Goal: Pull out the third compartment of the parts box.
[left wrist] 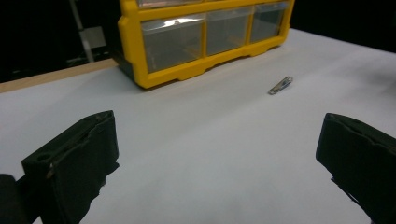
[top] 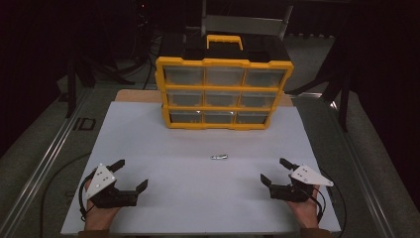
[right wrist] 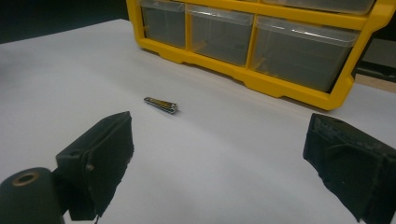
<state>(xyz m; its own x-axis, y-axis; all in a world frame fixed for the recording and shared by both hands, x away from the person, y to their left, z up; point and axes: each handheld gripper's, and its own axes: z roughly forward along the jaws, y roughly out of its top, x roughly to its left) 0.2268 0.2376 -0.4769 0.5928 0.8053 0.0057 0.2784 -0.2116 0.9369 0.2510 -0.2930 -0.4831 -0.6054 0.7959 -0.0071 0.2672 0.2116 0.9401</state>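
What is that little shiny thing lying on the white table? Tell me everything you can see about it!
It looks like a nail clipper: small, slim and silvery, like metal, with a darker strip along its top. It lies flat and closed on the white table, in front of the yellow drawer box but apart from it. Nothing touches it except the table. Both grippers are open and well short of it, the left gripper on one side, the right gripper on the other.

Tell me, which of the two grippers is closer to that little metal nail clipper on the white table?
Right. The nail clipper lies ahead and inward of the right gripper, a modest gap away. The left gripper sits farther off, across the table. Both have open jaws, touching nothing.
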